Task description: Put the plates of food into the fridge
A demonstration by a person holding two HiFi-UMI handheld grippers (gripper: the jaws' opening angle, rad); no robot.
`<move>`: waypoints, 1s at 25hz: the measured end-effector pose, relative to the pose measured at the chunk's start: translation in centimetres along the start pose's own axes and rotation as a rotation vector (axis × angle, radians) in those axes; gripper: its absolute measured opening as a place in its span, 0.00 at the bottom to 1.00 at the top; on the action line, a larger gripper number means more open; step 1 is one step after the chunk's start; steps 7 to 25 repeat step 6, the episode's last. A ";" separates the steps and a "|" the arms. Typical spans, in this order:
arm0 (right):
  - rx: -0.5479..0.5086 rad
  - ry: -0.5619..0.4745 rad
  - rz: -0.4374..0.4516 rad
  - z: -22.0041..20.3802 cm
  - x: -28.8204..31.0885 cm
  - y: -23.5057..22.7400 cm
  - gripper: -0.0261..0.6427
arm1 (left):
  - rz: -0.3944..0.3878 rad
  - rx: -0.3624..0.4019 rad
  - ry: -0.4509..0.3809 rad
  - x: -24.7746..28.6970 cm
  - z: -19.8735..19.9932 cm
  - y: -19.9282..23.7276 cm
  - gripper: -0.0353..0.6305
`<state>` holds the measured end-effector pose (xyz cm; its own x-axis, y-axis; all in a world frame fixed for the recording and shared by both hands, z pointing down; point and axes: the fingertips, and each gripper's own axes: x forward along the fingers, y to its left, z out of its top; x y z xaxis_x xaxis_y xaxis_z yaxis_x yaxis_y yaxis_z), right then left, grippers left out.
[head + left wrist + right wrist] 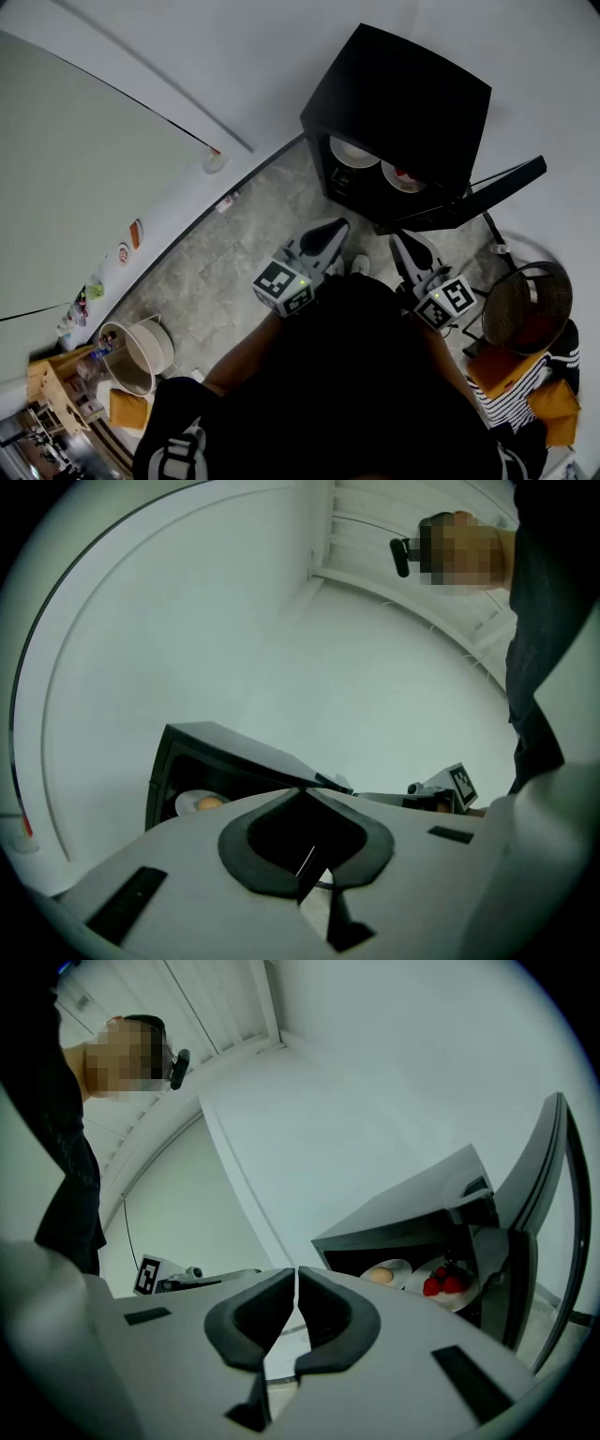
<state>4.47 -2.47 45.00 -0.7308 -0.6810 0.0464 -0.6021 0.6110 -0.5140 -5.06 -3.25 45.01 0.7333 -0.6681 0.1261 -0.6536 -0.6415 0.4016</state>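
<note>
A black mini fridge [394, 103] stands on the floor against the wall, its door [469, 192] swung open to the right. Two white plates lie side by side on a shelf inside. The left plate [353, 152] holds a pale round food [382, 1276]. The right plate [403, 175] holds red strawberries [442, 1285]. My left gripper [336, 225] and right gripper [398, 239] hover in front of the fridge, apart from it. Both are shut with nothing between the jaws. In the left gripper view only the left plate [199, 803] shows.
A round wire basket [527, 307] stands at the right of the fridge door, with orange cushions [553, 403] beside it. A white bin [141, 352] sits at the lower left. Grey tiled floor [225, 272] lies between the fridge and the person's dark-clothed body.
</note>
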 end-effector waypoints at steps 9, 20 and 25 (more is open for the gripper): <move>-0.032 -0.020 0.016 1.3 -0.2 0.8 0.09 | 0.009 0.172 -0.050 -0.8 4.0 -1.6 0.10; -0.032 -0.020 0.016 1.3 -0.2 0.8 0.09 | 0.009 0.172 -0.050 -0.8 4.0 -1.6 0.10; -0.032 -0.020 0.016 1.3 -0.2 0.8 0.09 | 0.009 0.172 -0.050 -0.8 4.0 -1.6 0.10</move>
